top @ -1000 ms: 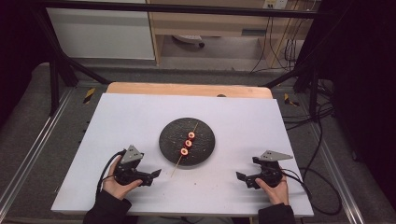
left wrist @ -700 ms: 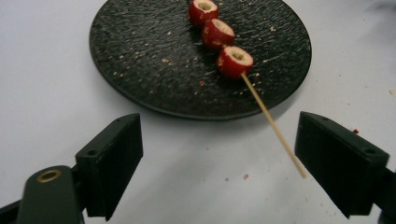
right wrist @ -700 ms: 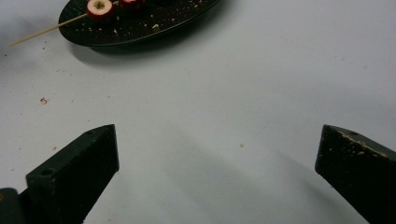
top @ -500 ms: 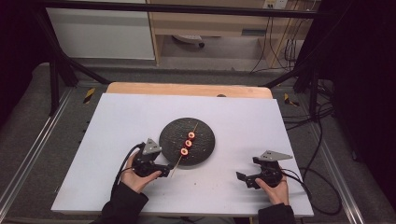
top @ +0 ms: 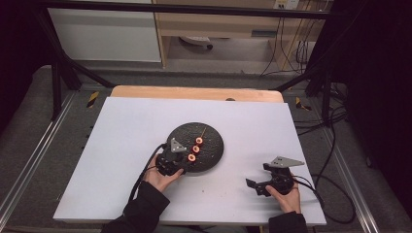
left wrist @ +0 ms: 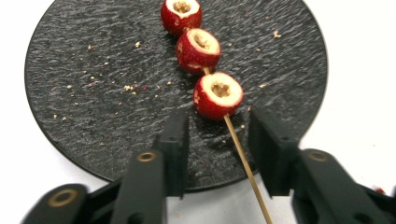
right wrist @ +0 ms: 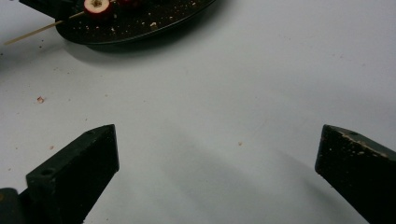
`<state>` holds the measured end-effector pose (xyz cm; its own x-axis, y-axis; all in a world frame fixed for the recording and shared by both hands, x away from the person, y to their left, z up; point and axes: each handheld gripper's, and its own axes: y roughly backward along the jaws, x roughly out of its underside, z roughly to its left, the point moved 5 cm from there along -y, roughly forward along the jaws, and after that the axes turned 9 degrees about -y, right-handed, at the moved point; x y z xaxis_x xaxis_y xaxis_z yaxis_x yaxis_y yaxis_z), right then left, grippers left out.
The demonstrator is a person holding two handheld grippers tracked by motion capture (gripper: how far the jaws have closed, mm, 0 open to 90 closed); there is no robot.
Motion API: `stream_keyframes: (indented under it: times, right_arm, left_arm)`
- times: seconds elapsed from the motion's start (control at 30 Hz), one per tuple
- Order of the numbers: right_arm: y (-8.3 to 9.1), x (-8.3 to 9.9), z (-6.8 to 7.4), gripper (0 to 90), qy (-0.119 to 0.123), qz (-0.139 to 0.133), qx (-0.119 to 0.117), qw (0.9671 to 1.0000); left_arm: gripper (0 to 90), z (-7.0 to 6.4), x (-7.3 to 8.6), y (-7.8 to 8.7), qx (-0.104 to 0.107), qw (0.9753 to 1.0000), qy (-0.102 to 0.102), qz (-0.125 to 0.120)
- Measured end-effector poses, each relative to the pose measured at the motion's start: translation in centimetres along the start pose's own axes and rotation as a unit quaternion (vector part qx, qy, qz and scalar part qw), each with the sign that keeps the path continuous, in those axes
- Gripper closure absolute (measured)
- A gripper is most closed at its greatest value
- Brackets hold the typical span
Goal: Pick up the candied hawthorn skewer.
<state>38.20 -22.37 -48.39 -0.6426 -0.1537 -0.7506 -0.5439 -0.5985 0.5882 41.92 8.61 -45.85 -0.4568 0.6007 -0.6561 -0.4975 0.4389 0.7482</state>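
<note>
A round black slate plate lies mid-table. On it rests a thin wooden skewer threaded through three red cored fruits. My left gripper hovers over the plate's near rim, open, with the bare end of the skewer passing between its jaws and the nearest fruit just ahead. My right gripper rests open on the white table at the front right, nothing between its jaws. The plate's edge and one fruit lie far ahead of it.
The white tabletop spreads bare to the left and behind the plate. Crumbs dot the plate and the table near it. A wooden board edge runs along the back. Cables trail off the right side.
My left gripper has travelled right and forward from the front left to the plate's near rim, straddling the skewer end. The right gripper stayed put.
</note>
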Motion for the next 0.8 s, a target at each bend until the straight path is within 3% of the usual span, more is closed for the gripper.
stream_keyframes:
  times: [0.37, 0.8]
  right_arm:
    - [0.0, 0.0, 0.0, 0.6, 0.001, -0.001, 0.0, 1.0]
    - [-0.1, 0.0, 0.0, 0.6, -0.001, 0.002, 0.001, 1.0]
  left_arm:
    - [77.2, -1.0, 0.0, -0.5, -0.004, 0.9999, -0.003, 0.01]
    - [86.2, -1.0, 0.4, -0.3, -0.014, 0.9996, 0.023, 0.003]
